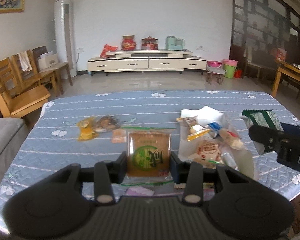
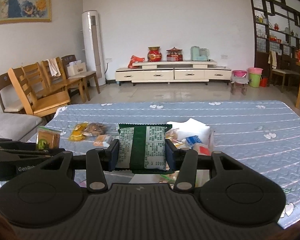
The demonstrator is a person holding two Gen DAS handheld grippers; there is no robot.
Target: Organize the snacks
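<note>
Holding one packet in each gripper, both lifted clear of the table — mid-sort, by my reading. Left gripper [image 1: 149, 156]: jaws narrowed onto a brown square snack packet [image 1: 149, 153] with a green round logo, pads pressing on both side edges, packet upright. Right gripper [image 2: 142, 150]: jaws closed on a green-and-white wrapped snack [image 2: 143, 147], printed back panel facing the camera, gripped by its sides.

Progress, as judged from the layout: partly done. In the left wrist view, a white open bag [image 1: 206, 116] sits at about 2 o'clock from the held brown packet, with a heap of mixed wrapped snacks [image 1: 208, 138] in and on it. At roughly 10 o'clock lie a yellow packet [image 1: 86, 130] and a clear pack of brown biscuits [image 1: 107, 123], touching each other; a small orange packet [image 1: 119, 136] lies just beside them, nearer the gripper. Which group is the sorted one, I cannot tell. Left to do: place the two held packets, then deal with whichever pile is loose.

Surface: table under a blue quilted cloth [image 1: 170, 102] with white stripes and small white motifs; soft, slightly rumpled.

Room: pale tiled floor, cream TV cabinet [image 2: 173, 74] at 12 o'clock against a white wall, a white standing air conditioner [image 2: 93, 48] at 11 o'clock, wooden chairs [image 2: 42, 88] at 9–10 o'clock, and dark shelving [image 2: 280, 26] at 2 o'clock.
</note>
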